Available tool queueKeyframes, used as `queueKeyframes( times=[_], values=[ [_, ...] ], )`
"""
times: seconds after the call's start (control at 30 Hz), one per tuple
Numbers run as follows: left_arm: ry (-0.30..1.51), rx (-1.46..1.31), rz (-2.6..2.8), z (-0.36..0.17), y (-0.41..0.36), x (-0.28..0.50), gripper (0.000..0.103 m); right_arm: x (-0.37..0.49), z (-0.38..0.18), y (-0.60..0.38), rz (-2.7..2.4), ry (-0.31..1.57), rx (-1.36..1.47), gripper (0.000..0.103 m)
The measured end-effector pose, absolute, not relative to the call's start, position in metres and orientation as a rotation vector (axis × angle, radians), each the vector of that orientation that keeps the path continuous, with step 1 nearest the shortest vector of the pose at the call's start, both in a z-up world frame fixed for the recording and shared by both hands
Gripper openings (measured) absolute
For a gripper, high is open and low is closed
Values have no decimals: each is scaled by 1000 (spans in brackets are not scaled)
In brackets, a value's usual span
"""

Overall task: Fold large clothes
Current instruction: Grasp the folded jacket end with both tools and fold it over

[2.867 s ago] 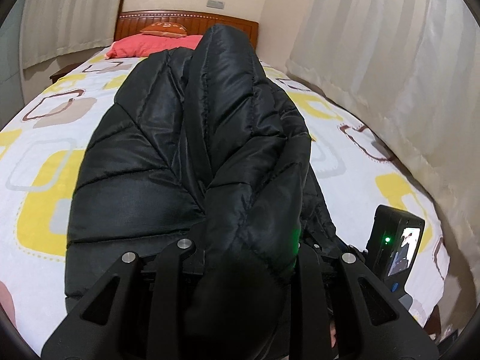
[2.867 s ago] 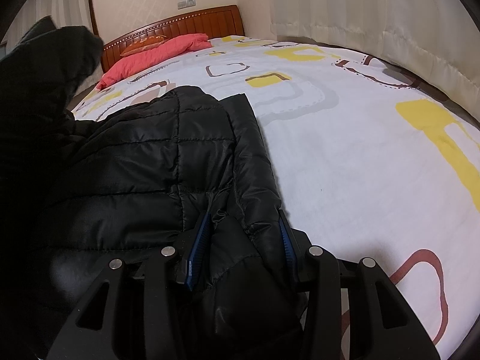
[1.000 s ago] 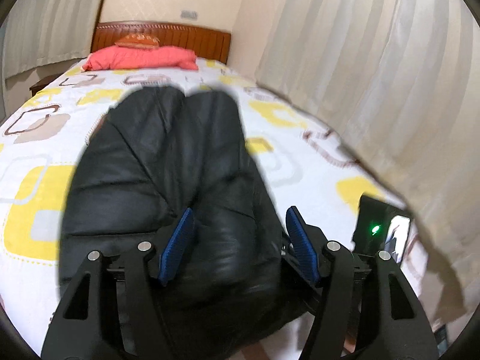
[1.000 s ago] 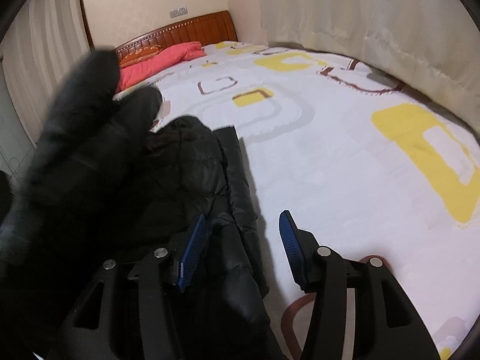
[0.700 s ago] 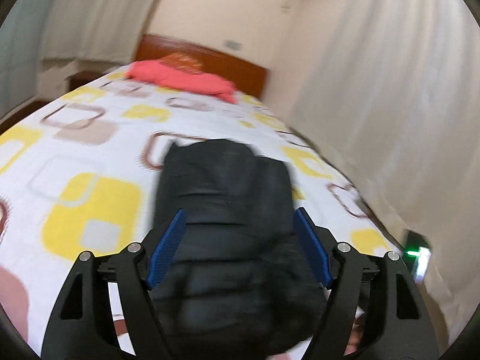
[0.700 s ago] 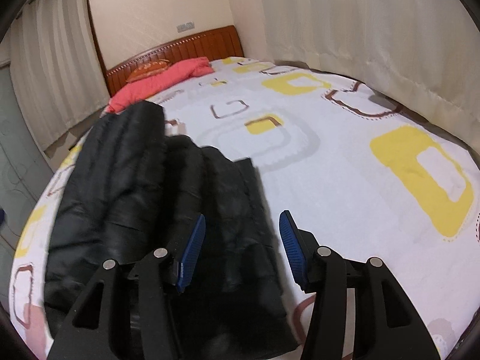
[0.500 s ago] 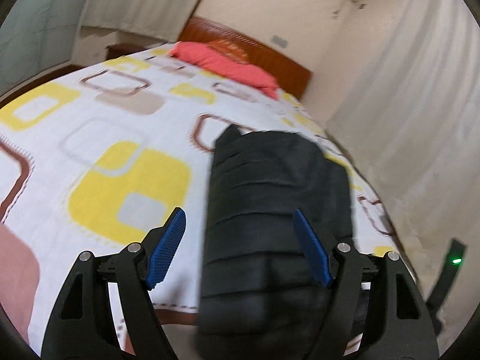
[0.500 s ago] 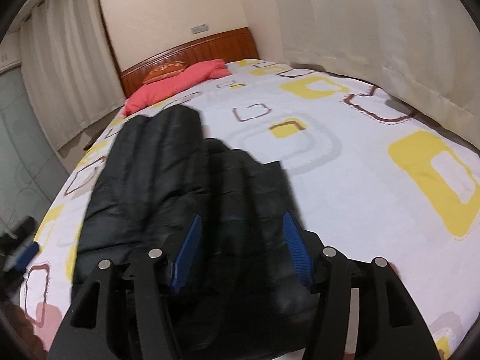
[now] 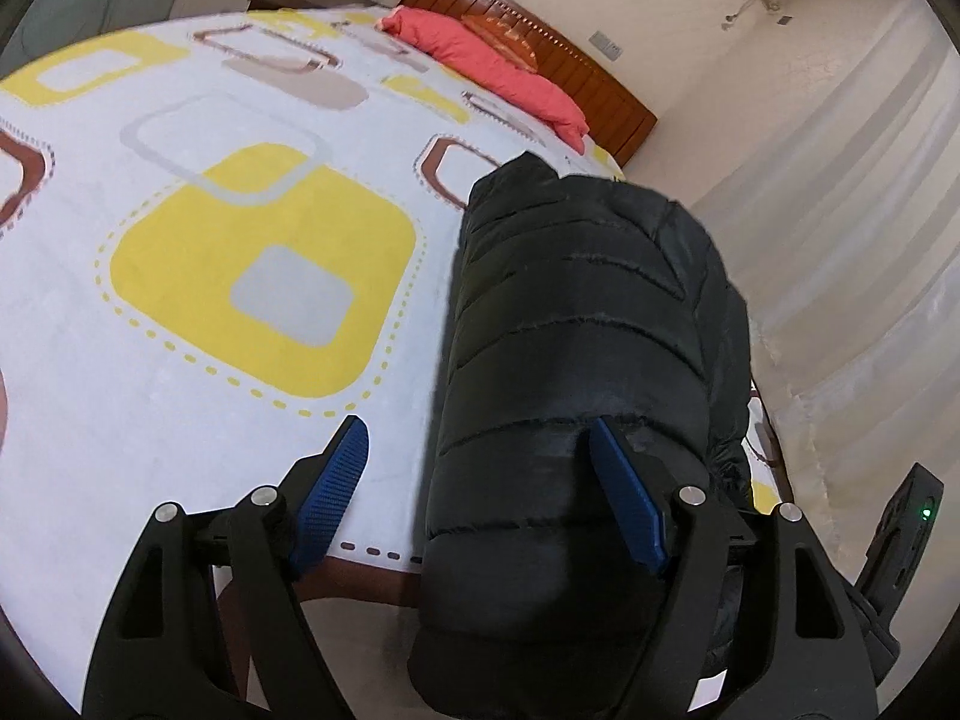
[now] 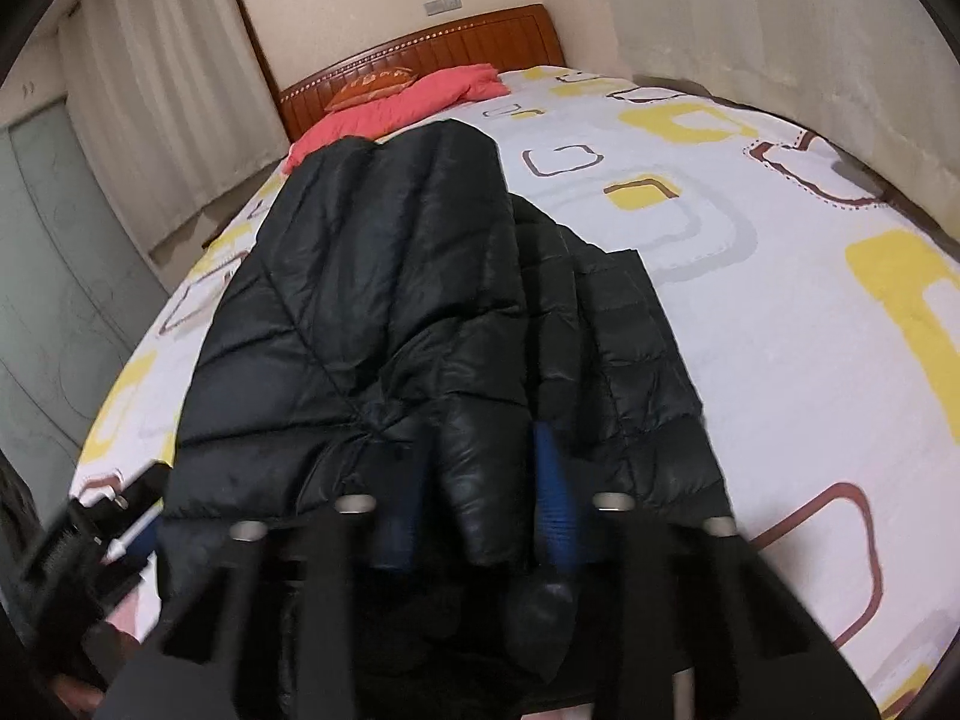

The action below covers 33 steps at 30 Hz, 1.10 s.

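The black puffer jacket (image 9: 576,360) lay on the bed (image 9: 180,396), near its foot edge and toward the side that ran along the pale curtain (image 9: 852,252). It lay lengthwise, its far end pointing toward the wooden headboard (image 9: 540,54), and one quilted panel was doubled over the rest so that the bundle sat long and narrow. In the right wrist view the folded panel (image 10: 372,300) covered the left part of the jacket, while a lower layer showed along its right side.

The left gripper (image 9: 480,498) hung above the foot edge with its blue pads (image 9: 333,489) spread wide apart. The near end of the jacket lay partly between them, beside the right-hand pad, and nothing was pinched. The other pad stood over bare bedspread.

The right gripper (image 10: 480,498) was blurred. Its blue pads (image 10: 555,492) sat on either side of a raised ridge of the jacket at the near end, but whether they were pinching the cloth could not be told.

A red pillow (image 10: 408,99) lay against the headboard at the far end of the bed, well apart from the jacket.
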<state>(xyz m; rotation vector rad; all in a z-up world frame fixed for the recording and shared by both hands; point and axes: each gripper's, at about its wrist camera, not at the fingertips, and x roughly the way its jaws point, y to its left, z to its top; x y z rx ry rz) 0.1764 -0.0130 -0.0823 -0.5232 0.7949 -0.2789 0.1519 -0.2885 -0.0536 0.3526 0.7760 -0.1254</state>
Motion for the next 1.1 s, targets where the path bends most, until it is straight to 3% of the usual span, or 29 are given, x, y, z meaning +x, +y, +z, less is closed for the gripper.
queueKeyframes(
  times=[0.33,0.47,0.77,0.97,1.1],
  values=[
    [836,-400,-266,-98,-50,175,78,144,-88,-330,-236,779,344,19],
    [865,-314,-220,-108,-71,183,73,146,-105,-338,-219,786,382,19],
    [870,-294,-212,-116,-76,188,72,146,-111,-343,-233,767,442,20],
    [863,-355,-221,-94,-53,179,73,136,-84,-347,-226,789,431,49],
    [811,-451,-285,-67,-41,193,80,139,-58,-353,-225,761,439,54]
  ],
)
